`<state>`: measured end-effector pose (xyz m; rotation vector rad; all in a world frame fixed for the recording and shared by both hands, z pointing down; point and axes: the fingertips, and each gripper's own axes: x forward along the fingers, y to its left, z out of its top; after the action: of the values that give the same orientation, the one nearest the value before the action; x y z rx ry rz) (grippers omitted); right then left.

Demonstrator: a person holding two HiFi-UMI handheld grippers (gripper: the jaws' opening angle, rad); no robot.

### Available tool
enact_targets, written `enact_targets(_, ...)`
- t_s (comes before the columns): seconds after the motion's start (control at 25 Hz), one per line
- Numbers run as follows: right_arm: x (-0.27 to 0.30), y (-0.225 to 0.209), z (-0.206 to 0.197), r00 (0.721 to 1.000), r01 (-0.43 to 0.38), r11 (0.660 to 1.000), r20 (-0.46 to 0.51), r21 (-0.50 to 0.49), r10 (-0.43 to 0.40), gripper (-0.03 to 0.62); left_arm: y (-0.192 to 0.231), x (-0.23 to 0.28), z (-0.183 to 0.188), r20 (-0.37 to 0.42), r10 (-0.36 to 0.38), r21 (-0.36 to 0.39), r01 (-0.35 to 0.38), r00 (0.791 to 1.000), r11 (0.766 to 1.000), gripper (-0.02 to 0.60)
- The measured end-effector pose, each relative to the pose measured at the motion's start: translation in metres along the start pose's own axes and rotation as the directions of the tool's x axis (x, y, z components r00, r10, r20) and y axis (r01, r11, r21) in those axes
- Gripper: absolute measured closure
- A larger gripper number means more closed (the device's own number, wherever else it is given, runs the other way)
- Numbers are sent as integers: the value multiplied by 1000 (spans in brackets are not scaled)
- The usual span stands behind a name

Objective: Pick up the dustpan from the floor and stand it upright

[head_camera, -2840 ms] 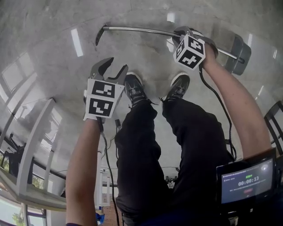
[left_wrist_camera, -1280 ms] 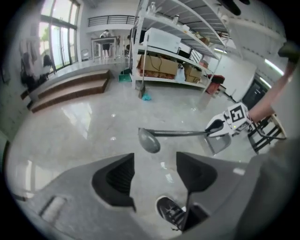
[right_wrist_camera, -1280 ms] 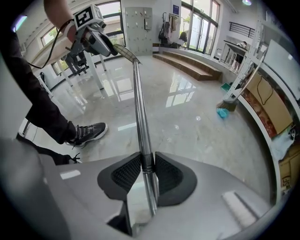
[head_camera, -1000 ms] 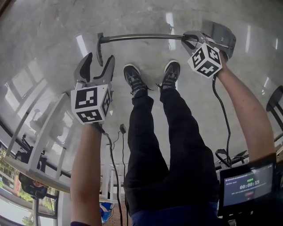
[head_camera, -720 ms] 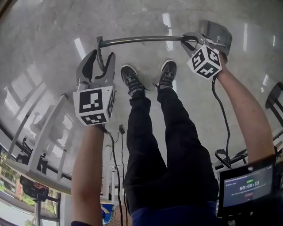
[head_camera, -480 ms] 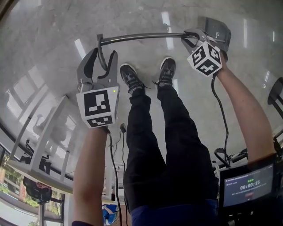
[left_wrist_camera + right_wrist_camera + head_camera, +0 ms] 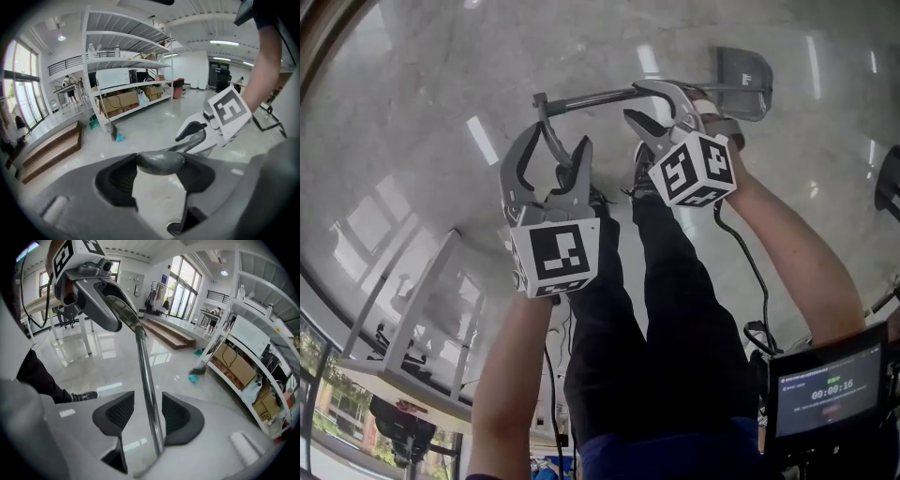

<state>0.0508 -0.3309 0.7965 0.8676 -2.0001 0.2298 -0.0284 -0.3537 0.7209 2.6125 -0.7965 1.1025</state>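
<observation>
A person stands on a glossy grey floor (image 7: 412,94) with 2 handheld grippers, both on a long-handled dustpan (image 7: 742,70). The grey pan is low by the floor, beyond the person's shoe (image 7: 84,396), at the top right of the head view. I cannot tell whether it touches the floor. Its metal handle (image 7: 591,97) runs from the pan to the left gripper (image 7: 555,141).

The left gripper's jaws have just been opening. The handle's rounded grey end (image 7: 159,161) sits between its pads (image 7: 117,180) at their tips and touches both.

The right gripper (image 7: 636,101) sits further along the handle, nearer the pan. Its jaws have also just been opening and now stand wide. The thin rod passes between its pads (image 7: 119,413), with a clear gap on 1 side and the other pad just beside it.

White shelving (image 7: 126,61) stands in the background.
</observation>
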Motion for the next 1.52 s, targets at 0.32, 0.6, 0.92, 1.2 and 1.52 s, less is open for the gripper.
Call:
enact_targets(0.32, -5, -23, 15, 987, 159, 986, 3, -42, -159, 450, -21, 2, 47, 58, -115, 124, 107, 992, 987, 331)
enact_targets(0.6, -17, -42, 5, 971, 237, 971, 5, -38, -237, 508, -38, 1, 68, 94, -213, 203, 191, 973, 960, 336)
enact_targets(0.92, -37, -58, -3, 953, 297, 954, 40, 47, -299, 515, -43, -5, 92, 129, -254, 296, 207, 959, 932, 340)
enact_targets(1.2, -69, -82, -3, 916, 363, 905, 95, 221, -390, 516, -37, -11, 122, 156, -317, 81, 308, 936, 948, 357)
enact_targets(1.52, -90, -96, -4, 882, 368, 844, 140, 390, -450, 514, -54, -12, 128, 183, -354, 25, 356, 917, 934, 370)
